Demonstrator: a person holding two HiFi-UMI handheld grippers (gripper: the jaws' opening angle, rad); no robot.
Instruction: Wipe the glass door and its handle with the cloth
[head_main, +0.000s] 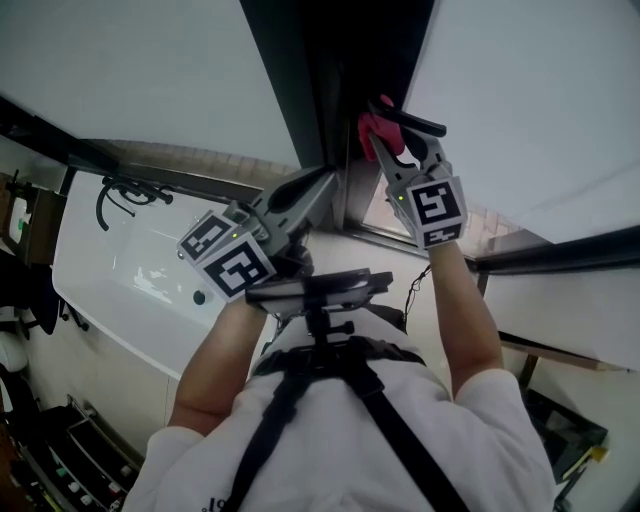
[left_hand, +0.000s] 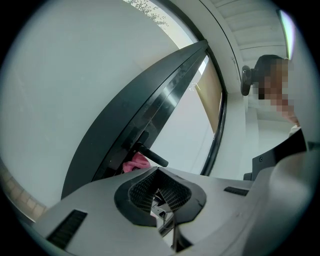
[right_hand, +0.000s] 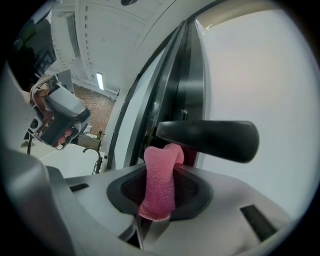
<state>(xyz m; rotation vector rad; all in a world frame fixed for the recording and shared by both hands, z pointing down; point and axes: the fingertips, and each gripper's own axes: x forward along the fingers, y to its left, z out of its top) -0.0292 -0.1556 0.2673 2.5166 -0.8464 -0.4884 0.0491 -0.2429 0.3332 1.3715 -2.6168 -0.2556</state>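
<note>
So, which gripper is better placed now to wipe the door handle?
Right. The right gripper holds the pink cloth in its fingers, right at the black door handle. The left gripper is shut and empty, farther from the handle.

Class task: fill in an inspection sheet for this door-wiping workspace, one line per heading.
Surface: glass door, pale pane in a dark frame; no smears discernible.
Job's things: pink cloth held against the black lever handle.
Clutter: dim racks of small items, lower left.
Grippers: right gripper shut on the cloth; left gripper shut, empty, off the door.
Cables: thin black lead by the right wrist.
Surroundings: white tub with black tap.
</note>
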